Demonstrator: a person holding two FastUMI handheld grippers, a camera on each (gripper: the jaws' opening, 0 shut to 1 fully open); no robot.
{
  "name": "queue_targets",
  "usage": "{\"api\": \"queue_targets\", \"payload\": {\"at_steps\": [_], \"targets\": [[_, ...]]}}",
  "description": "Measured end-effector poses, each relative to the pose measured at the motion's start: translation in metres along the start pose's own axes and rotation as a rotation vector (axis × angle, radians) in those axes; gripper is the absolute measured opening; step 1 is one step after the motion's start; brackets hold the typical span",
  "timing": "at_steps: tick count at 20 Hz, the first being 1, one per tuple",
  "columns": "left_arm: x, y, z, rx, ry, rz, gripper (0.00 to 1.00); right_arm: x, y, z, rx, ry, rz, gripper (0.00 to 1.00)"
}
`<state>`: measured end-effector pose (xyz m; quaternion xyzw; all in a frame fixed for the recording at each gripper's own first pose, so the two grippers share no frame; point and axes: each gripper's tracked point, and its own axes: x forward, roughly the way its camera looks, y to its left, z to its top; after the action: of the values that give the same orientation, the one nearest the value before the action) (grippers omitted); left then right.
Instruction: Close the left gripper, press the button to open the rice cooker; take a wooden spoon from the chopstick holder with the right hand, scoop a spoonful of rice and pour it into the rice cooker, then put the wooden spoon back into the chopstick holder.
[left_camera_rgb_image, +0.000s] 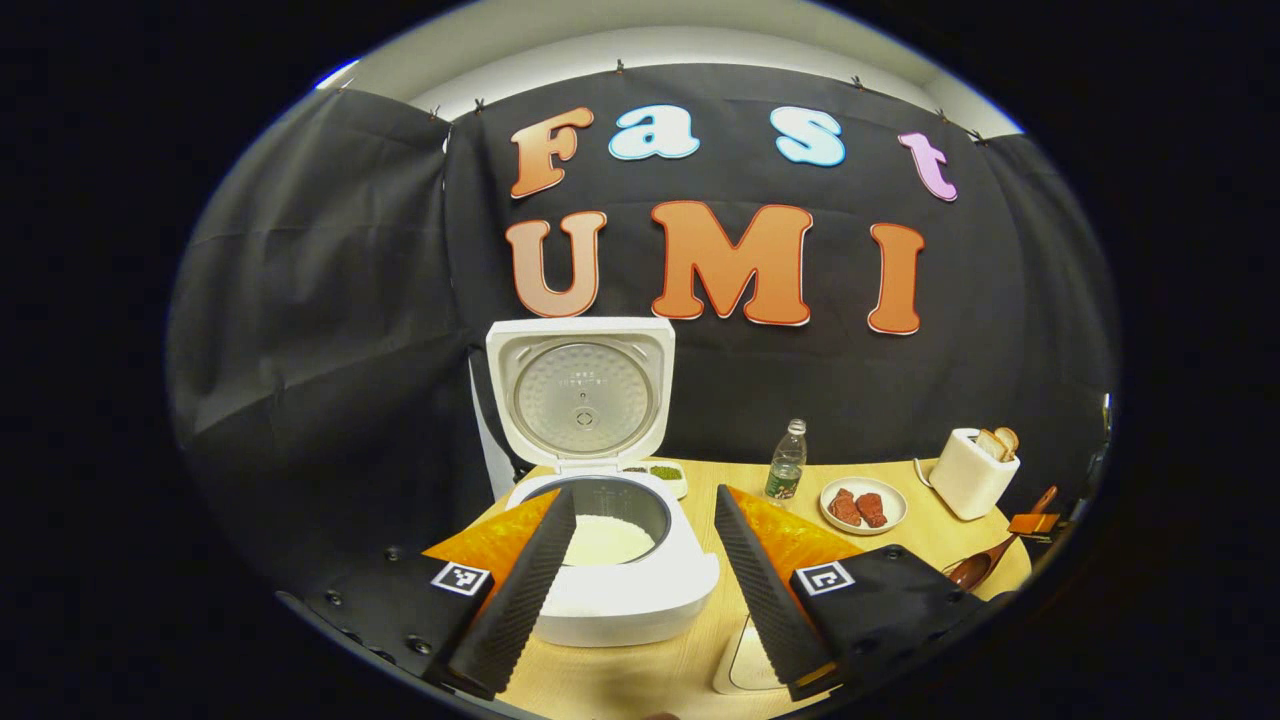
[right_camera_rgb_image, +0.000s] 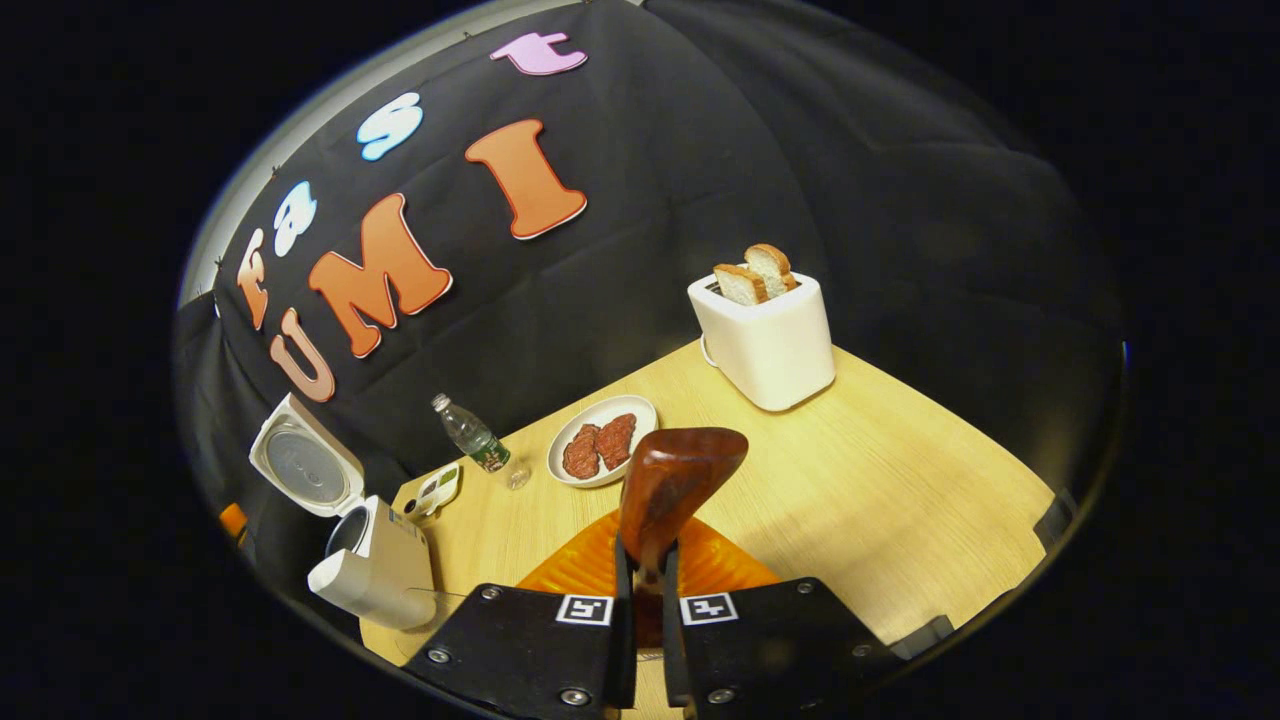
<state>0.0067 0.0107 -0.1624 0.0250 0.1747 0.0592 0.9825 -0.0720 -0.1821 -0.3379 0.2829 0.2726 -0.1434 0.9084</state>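
Between the parted fingers of the left gripper (left_camera_rgb_image: 645, 585), in the left gripper view, the white rice cooker (left_camera_rgb_image: 610, 570) is being framed at twelve o'clock, lid raised, rice inside.

In the right gripper view, the dark wooden spoon (right_camera_rgb_image: 670, 490) is being clamped by the right gripper (right_camera_rgb_image: 645, 590), its long axis pointing to twelve o'clock, the cooker lying off at nine o'clock.

Wooden spoon (right_camera_rgb_image: 668, 490) handle hidden between right gripper (right_camera_rgb_image: 645, 600) fingers; small dish (left_camera_rgb_image: 664, 472) contents at 12 o'clock behind rice cooker (left_camera_rgb_image: 620, 570) too small to tell.
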Motion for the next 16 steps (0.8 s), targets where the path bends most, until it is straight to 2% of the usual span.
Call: {"api": "queue_targets", "payload": {"at_steps": [4,7,9,11,12,13,14,15,16], "targets": [[0.017,0.005,0.027,-0.007,-0.016,-0.003,0.95,0.016,-0.003,-0.027,-0.021,0.041,-0.003,0.15],[0.044,0.019,0.080,-0.050,-0.064,-0.009,0.95,0.021,-0.005,-0.040,-0.038,0.104,-0.014,0.18],[0.069,0.029,0.120,-0.061,-0.082,-0.011,0.95,0.016,-0.012,-0.031,-0.025,0.090,-0.041,0.20],[0.103,0.045,0.143,-0.011,-0.027,0.007,0.95,0.007,-0.019,-0.020,-0.011,0.097,-0.075,0.26],[0.117,0.050,0.158,-0.009,-0.028,0.008,0.94,0.003,-0.021,-0.010,-0.016,0.070,-0.088,0.36],[0.134,0.058,0.174,-0.024,-0.020,0.015,0.95,-0.002,-0.022,0.000,-0.029,0.054,-0.099,0.32],[0.148,0.063,0.185,-0.041,-0.016,0.013,0.95,-0.009,-0.024,0.006,-0.049,0.048,-0.117,0.53],[0.165,0.066,0.194,-0.057,-0.004,0.008,0.95,-0.016,-0.026,0.016,-0.070,0.038,-0.133,0.58],[0.180,0.070,0.193,-0.065,0.024,0.009,0.93,-0.023,-0.024,0.025,-0.088,0.019,-0.145,0.68]]}}
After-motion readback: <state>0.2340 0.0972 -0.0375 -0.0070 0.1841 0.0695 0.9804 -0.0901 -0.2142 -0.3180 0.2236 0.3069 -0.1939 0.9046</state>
